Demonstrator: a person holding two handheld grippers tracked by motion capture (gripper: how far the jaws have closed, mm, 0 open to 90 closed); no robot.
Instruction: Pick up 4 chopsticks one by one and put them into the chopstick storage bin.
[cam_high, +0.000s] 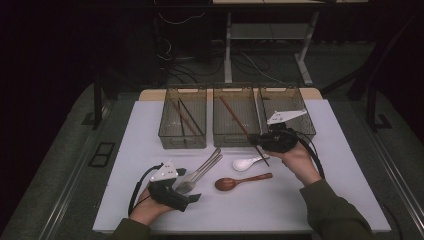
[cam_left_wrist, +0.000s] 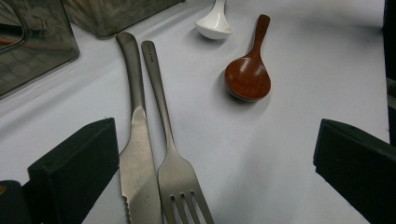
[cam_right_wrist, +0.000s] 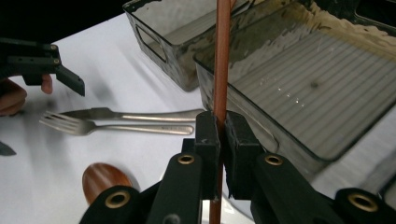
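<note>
My right gripper (cam_high: 257, 140) (cam_right_wrist: 222, 135) is shut on a reddish-brown chopstick (cam_high: 240, 122) (cam_right_wrist: 222, 56). It holds the stick at the front edge of the middle bin (cam_high: 232, 145), with the far end slanting over that bin. My left gripper (cam_high: 189, 185) (cam_left_wrist: 215, 177) rests open near the table's front left. Its jaws stand wide on either side of a steel knife (cam_left_wrist: 135, 154) and fork (cam_left_wrist: 175, 172), touching neither. A wooden spoon (cam_high: 235, 182) (cam_left_wrist: 247, 77) and a white ceramic spoon (cam_high: 245, 163) (cam_left_wrist: 214, 25) lie on the white mat between the two hands.
Three clear bins stand in a row at the back of the mat. The left bin (cam_high: 183, 142) holds dark and brown chopsticks. The right bin (cam_high: 300, 107) lies behind my right hand. Beyond the table, desk legs and cables sit in the dark.
</note>
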